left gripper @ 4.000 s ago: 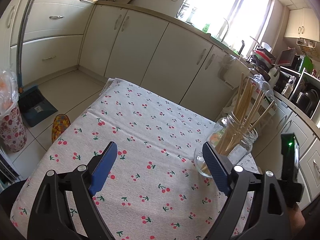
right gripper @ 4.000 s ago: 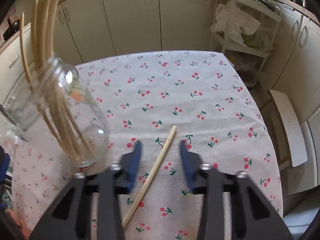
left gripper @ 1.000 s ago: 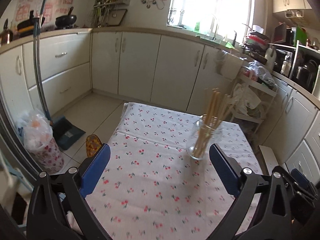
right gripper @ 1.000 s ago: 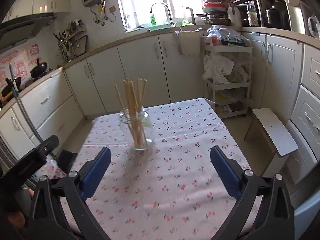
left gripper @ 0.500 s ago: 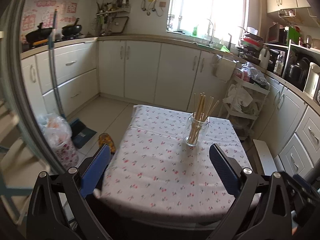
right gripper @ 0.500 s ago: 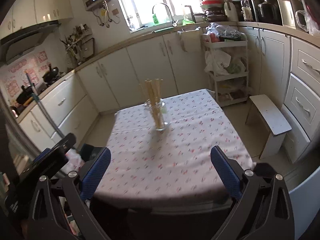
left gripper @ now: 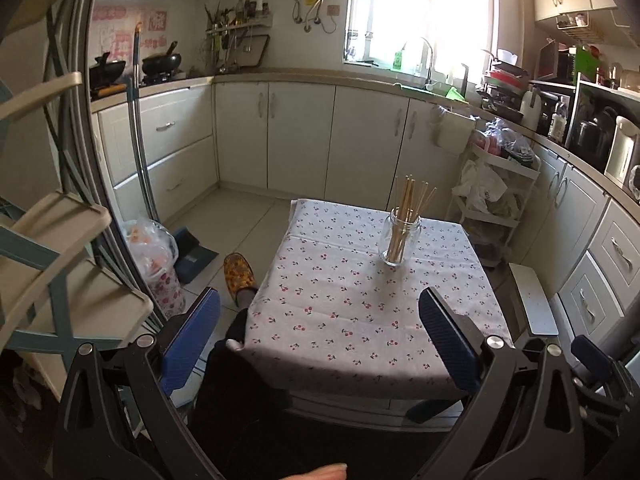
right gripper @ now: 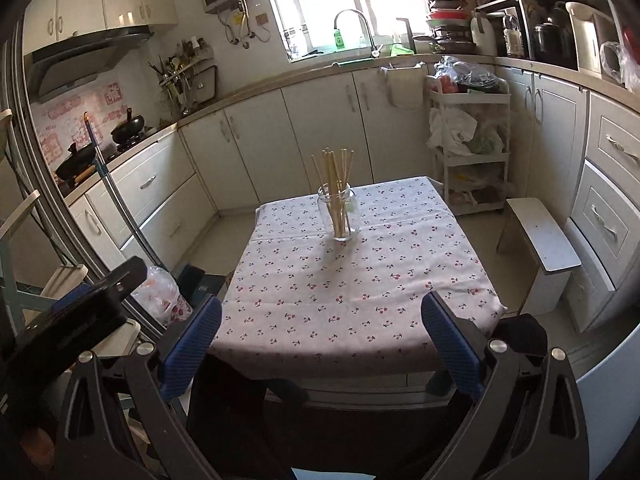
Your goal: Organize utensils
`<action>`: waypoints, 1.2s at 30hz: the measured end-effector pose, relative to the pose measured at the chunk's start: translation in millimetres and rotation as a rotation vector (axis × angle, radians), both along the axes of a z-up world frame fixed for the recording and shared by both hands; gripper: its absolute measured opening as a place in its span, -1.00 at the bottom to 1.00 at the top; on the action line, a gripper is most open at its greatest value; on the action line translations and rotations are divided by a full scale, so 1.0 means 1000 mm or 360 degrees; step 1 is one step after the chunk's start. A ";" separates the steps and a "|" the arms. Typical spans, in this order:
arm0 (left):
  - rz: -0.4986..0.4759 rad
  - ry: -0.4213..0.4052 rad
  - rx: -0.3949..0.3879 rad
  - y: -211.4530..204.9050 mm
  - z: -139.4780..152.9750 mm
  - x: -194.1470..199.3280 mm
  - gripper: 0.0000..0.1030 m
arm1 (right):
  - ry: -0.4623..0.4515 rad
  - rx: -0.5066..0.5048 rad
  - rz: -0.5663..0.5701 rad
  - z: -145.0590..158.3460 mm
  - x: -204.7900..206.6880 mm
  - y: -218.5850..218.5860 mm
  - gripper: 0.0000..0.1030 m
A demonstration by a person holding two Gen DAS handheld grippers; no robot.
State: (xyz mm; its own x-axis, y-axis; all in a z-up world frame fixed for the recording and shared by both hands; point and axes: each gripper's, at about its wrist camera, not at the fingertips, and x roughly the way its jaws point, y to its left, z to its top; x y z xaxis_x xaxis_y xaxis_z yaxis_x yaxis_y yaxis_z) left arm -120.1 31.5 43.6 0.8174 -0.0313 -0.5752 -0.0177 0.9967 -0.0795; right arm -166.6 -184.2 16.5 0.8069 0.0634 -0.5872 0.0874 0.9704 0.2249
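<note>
Gaping wide and empty, the left gripper (left gripper: 319, 334) and right gripper (right gripper: 321, 334) hang with jaws well back from the counter (left gripper: 340, 312). At 12 o'clock, a jar (right gripper: 337, 216) holds the chopsticks (right gripper: 334, 176) upright on the cherry-print cloth.

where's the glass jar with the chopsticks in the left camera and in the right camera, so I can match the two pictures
Left wrist: glass jar stands right of centre, on the far right part of the cherry tablecloth.
Right wrist: glass jar stands near centre, on the far half of the cherry tablecloth.
Shared landmark: the sink tap under the window.
</note>
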 end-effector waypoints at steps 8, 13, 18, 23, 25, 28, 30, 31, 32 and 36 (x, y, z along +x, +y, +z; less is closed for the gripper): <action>0.0002 -0.0043 -0.0029 0.004 0.013 -0.008 0.85 | -0.0051 -0.0010 0.0009 0.009 -0.005 0.000 0.86; -0.0015 -0.0054 0.0029 -0.003 0.015 -0.008 0.85 | -0.0065 -0.0012 0.0015 0.010 -0.007 0.000 0.86; -0.0012 -0.0067 0.0055 -0.003 0.016 -0.009 0.85 | -0.0068 -0.0017 0.0018 0.011 -0.007 0.001 0.86; -0.0010 -0.0067 0.0060 -0.002 0.015 -0.009 0.85 | -0.0069 -0.0017 0.0020 0.012 -0.007 0.002 0.86; -0.0014 -0.0063 0.0060 -0.001 0.015 -0.009 0.85 | -0.0067 -0.0016 0.0019 0.011 -0.007 0.003 0.86; -0.0017 -0.0061 0.0057 -0.001 0.014 -0.009 0.85 | -0.0067 -0.0017 0.0026 0.011 -0.007 0.004 0.86; -0.0016 -0.0059 0.0056 -0.002 0.014 -0.009 0.85 | -0.0066 -0.0018 0.0029 0.011 -0.007 0.006 0.86; -0.0016 -0.0060 0.0054 -0.002 0.014 -0.009 0.85 | -0.0067 -0.0018 0.0028 0.011 -0.008 0.006 0.86; -0.0017 -0.0061 0.0054 -0.002 0.014 -0.009 0.85 | -0.0069 -0.0019 0.0028 0.011 -0.008 0.006 0.86; -0.0016 -0.0062 0.0054 -0.003 0.014 -0.009 0.85 | -0.0068 -0.0019 0.0028 0.011 -0.007 0.007 0.86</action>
State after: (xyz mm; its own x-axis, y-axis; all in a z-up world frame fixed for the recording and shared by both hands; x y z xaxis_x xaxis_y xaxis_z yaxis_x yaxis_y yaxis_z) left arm -129.0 28.9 57.5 0.8389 -0.0207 -0.5439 -0.0050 0.9989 -0.0458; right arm -174.1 -177.7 27.5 0.8300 0.0711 -0.5532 0.0609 0.9744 0.2165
